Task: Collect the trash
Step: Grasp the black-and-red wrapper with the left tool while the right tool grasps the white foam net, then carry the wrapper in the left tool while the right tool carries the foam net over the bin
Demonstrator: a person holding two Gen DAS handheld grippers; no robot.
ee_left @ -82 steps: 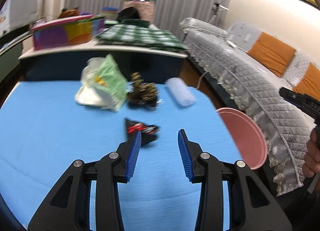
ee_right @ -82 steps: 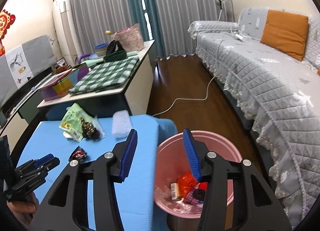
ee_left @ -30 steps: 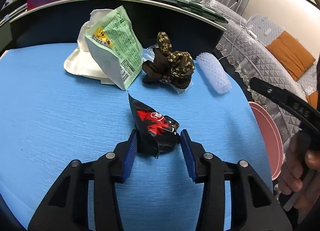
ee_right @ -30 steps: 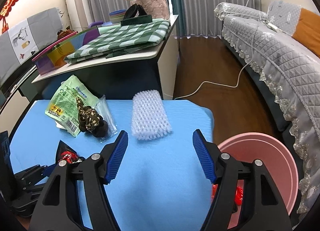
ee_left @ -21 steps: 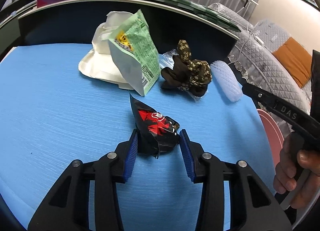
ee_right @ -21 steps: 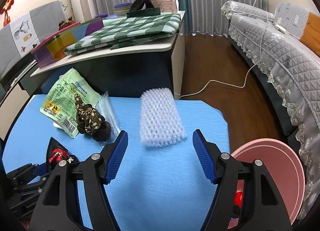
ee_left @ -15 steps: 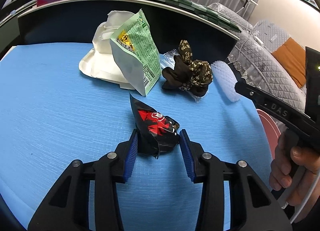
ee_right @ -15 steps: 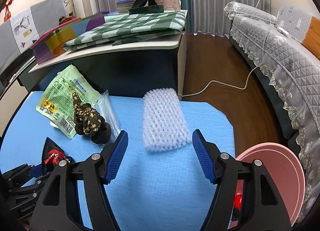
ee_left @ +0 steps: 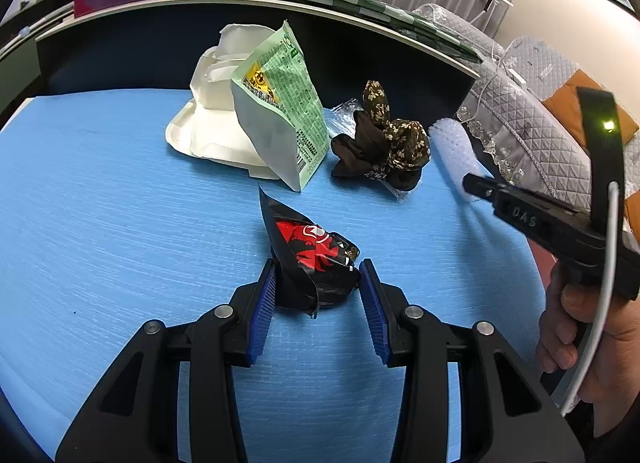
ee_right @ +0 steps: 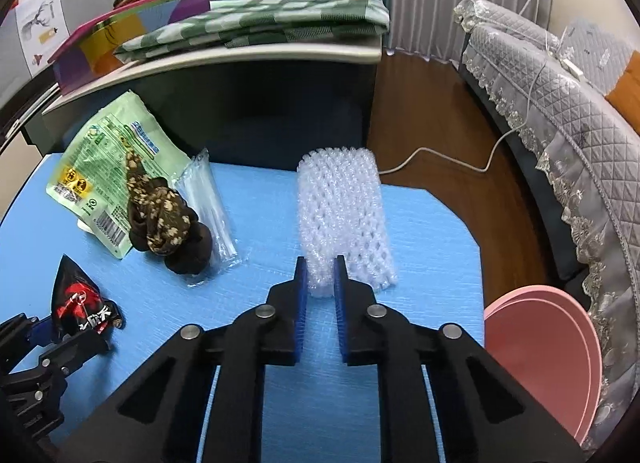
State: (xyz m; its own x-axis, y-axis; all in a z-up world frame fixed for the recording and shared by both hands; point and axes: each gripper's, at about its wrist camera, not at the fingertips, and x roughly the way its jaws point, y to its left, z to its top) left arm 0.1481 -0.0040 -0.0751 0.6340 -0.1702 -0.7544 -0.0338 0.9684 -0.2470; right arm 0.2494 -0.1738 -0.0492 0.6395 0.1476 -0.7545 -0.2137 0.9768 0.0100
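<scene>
Trash lies on the blue table (ee_left: pixel 100 223). Left wrist view: the left gripper (ee_left: pixel 318 295) pinches a black-and-red wrapper (ee_left: pixel 312 259) between its pads. Right wrist view: the right gripper (ee_right: pixel 320 283) is closing its jaws on the near end of a white foam net (ee_right: pixel 344 215); a pink bin (ee_right: pixel 548 359) stands just beside the table.

On the blue table (ee_right: pixel 420 223) we count one green snack bag (ee_left: pixel 280 103), one white paper bag (ee_left: pixel 208 119), one black-and-red wrapper (ee_left: pixel 308 251), one brown floral cloth bundle (ee_left: pixel 384 147), one clear plastic sleeve (ee_right: pixel 208 203) and one white foam net (ee_right: pixel 344 203). Beside it we count one pink bin (ee_right: pixel 544 347). We count two grippers.
</scene>
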